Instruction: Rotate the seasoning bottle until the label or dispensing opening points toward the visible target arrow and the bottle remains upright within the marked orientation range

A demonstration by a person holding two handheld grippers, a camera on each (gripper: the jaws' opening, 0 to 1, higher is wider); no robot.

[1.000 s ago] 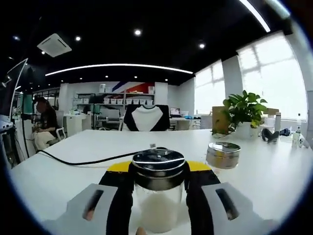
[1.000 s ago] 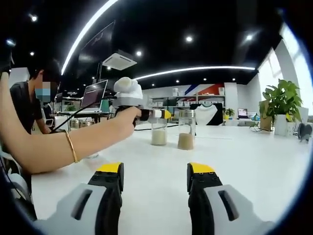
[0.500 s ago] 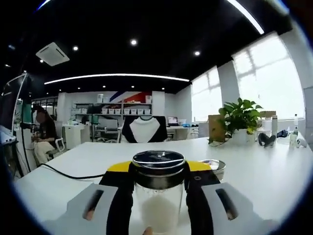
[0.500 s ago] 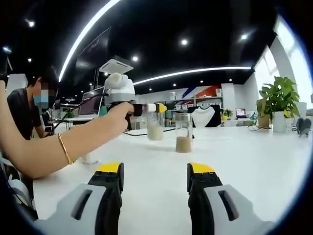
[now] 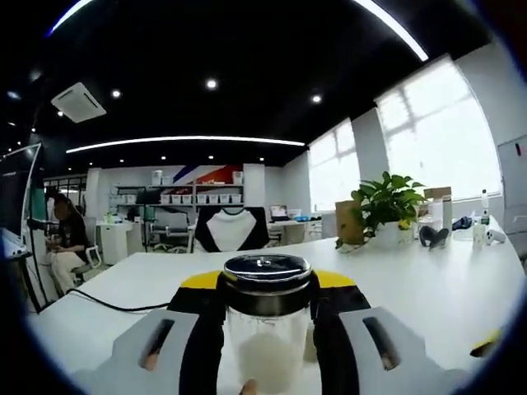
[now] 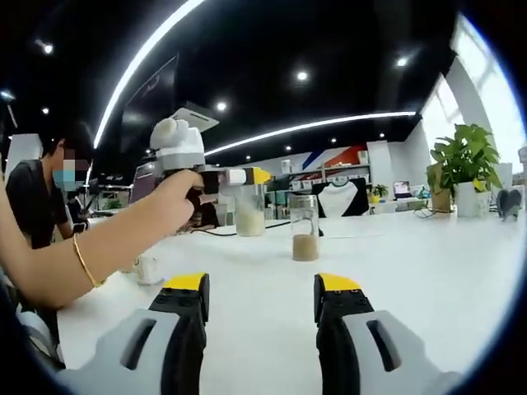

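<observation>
The left hand-held gripper [image 5: 268, 329] is clenched on the seasoning bottle [image 5: 267, 325], its two black, yellow-tipped jaws pressing the glass on either side just under the lid; in the right gripper view the same bottle [image 6: 249, 212] hangs above the white surface [image 6: 428, 271], clear of it and roughly upright, held out by the person's hand [image 6: 177, 197]; the step in hand looks like the carry or turn of the bottle toward its wanted heading; no target arrow or marked range can be made out in either view, so how far the turn has gone cannot be judged; the next move probably calls for a slow twist of the wrist about the bottle's own axis, keeping it plumb, then a gentle set-down before the jaws release.

The right hand-held gripper [image 6: 259, 329] stands released, its jaws apart with nothing between them, low over the surface.

The seasoning bottle is a clear glass cylinder with a dark, glossy metal lid [image 5: 267, 271], round and flat-topped, and it holds a pale, fine powder in its lower part; smooth glass may slip under a light grip; a second jar [image 6: 305, 228], also clear and cylindrical, stands on the surface with brown granules at its bottom; the surface is smooth, white and matt.
</observation>
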